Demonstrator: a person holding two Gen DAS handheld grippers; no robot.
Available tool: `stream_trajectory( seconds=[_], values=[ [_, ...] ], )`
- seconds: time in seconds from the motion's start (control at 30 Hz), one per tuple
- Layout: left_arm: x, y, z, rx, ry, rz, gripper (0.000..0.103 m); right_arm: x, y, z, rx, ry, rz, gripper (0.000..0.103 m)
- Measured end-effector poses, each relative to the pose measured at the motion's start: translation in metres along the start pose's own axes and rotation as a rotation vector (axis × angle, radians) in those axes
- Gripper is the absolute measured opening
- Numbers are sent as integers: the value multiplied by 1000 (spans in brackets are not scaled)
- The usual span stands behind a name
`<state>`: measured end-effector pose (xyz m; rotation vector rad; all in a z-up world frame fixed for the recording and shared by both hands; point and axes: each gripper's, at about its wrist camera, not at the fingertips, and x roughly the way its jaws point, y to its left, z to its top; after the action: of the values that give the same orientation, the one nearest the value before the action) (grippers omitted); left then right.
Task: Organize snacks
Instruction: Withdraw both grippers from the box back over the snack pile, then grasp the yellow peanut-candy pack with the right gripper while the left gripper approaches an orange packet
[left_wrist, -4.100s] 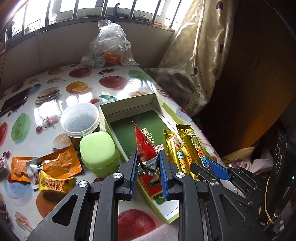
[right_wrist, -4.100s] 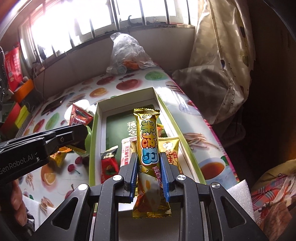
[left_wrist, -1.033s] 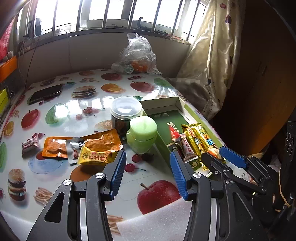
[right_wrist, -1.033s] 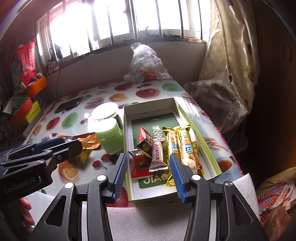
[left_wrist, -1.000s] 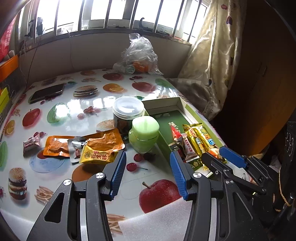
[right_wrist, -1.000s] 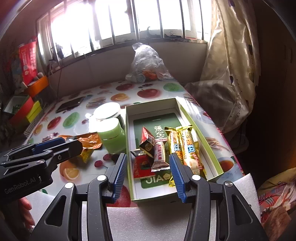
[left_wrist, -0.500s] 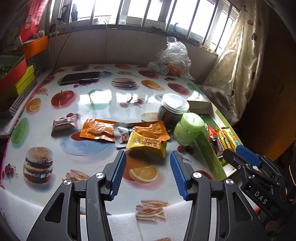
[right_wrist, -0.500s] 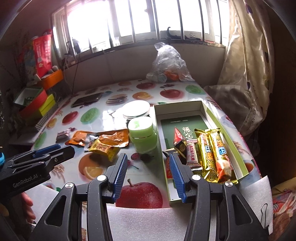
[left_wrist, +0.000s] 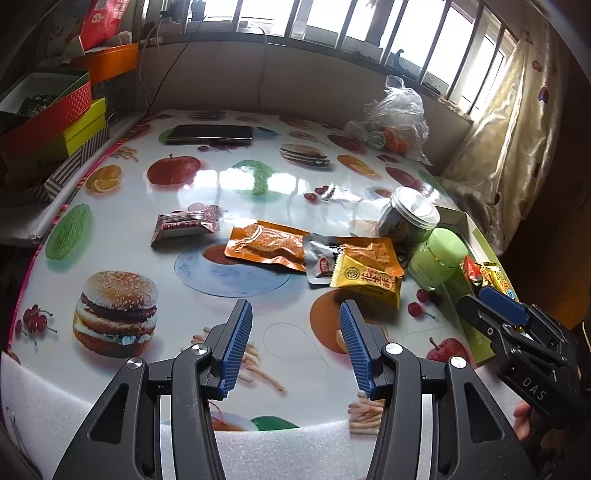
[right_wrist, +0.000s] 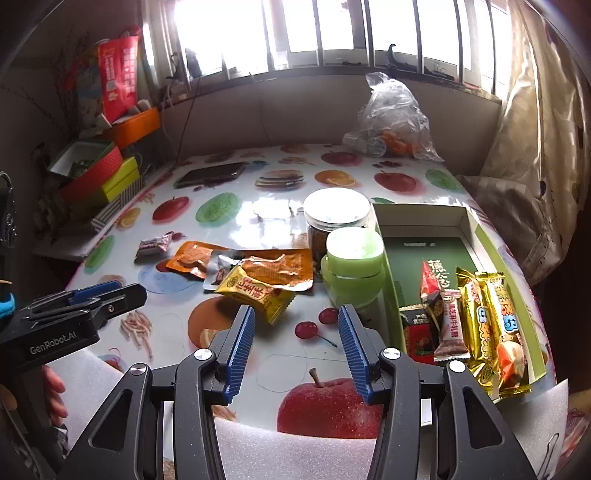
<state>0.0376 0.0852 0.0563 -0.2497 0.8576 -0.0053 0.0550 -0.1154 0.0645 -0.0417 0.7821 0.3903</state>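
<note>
both views swung left off box (right_wrist: 465, 225) toward loose snacks (left_wrist: 365, 282); left gripper (left_wrist: 295, 343), right gripper (right_wrist: 295, 341) agape, empty.

You have two grippers, the left gripper (left_wrist: 295, 343) and the right gripper (right_wrist: 295, 341). On the counter (left_wrist: 221, 184) lie five loose snack packets: two orange pouches (left_wrist: 267, 247), one yellow packet (left_wrist: 365, 282), one silver sachet (left_wrist: 321, 258) and one dark red bar (left_wrist: 183, 225). There are two jars: one clear jar (right_wrist: 337, 218), one green jar (right_wrist: 352, 262). One open box (right_wrist: 421, 218) sits at right, holding five snacks. One phone (left_wrist: 209, 133) and one plastic bag (right_wrist: 393, 118) lie at the top.
</note>
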Motion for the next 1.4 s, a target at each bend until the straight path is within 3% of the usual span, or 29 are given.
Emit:
stream_trajectory(
  seconds=[0.77,0.9,1.4],
  values=[
    [33,63,23,-80,39,71,51,78,39,22,-166,129,85,50],
    [42,67,30,-75,58,54,51,89,39,24,-167,152,84,51],
    [90,36,74,93,114,7,51,103,40,26,-234,183,77,53]
  ],
)
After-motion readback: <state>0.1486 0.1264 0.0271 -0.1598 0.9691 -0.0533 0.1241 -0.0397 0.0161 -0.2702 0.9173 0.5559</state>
